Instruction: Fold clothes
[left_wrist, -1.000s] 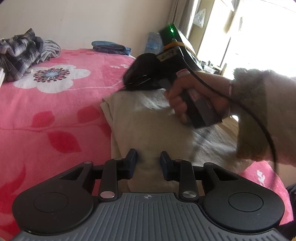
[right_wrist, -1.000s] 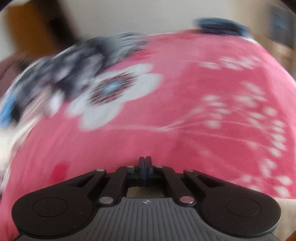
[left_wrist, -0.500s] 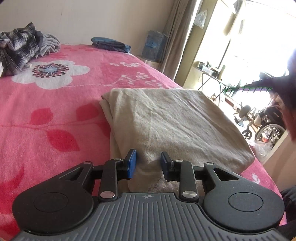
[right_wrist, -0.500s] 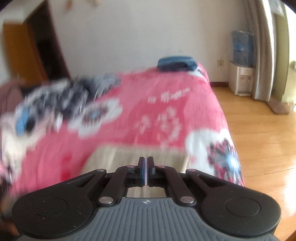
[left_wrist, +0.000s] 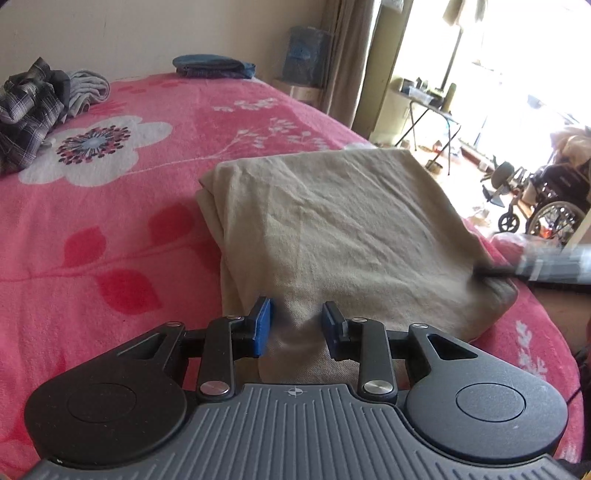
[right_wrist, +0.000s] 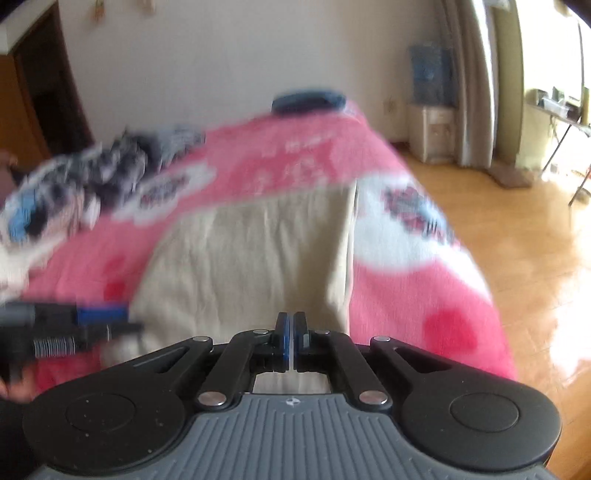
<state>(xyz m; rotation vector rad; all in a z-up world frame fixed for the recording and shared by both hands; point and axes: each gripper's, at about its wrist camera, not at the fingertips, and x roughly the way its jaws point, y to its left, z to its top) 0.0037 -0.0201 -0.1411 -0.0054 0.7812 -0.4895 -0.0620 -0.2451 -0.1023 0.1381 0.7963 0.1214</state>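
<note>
A folded beige garment (left_wrist: 332, 236) lies on the pink flowered blanket (left_wrist: 110, 206), near the bed's right edge. My left gripper (left_wrist: 297, 328) is open, its blue pads either side of the garment's near edge, holding nothing. In the right wrist view the garment (right_wrist: 243, 266) is blurred. My right gripper (right_wrist: 291, 339) is shut and empty above its near edge. The right gripper's tip (left_wrist: 535, 267) shows blurred at the garment's right corner in the left wrist view. The left gripper (right_wrist: 74, 325) shows at the left of the right wrist view.
A heap of plaid and grey clothes (left_wrist: 40, 107) lies at the bed's far left. A folded blue garment (left_wrist: 214, 66) sits at the far end. The wooden floor (right_wrist: 517, 229) is beyond the bed's right edge, with a wheelchair (left_wrist: 546, 206) outside.
My right gripper has swung off the garment's far end, back to its near right corner, staying shut. My left gripper has stayed open at the near edge.
</note>
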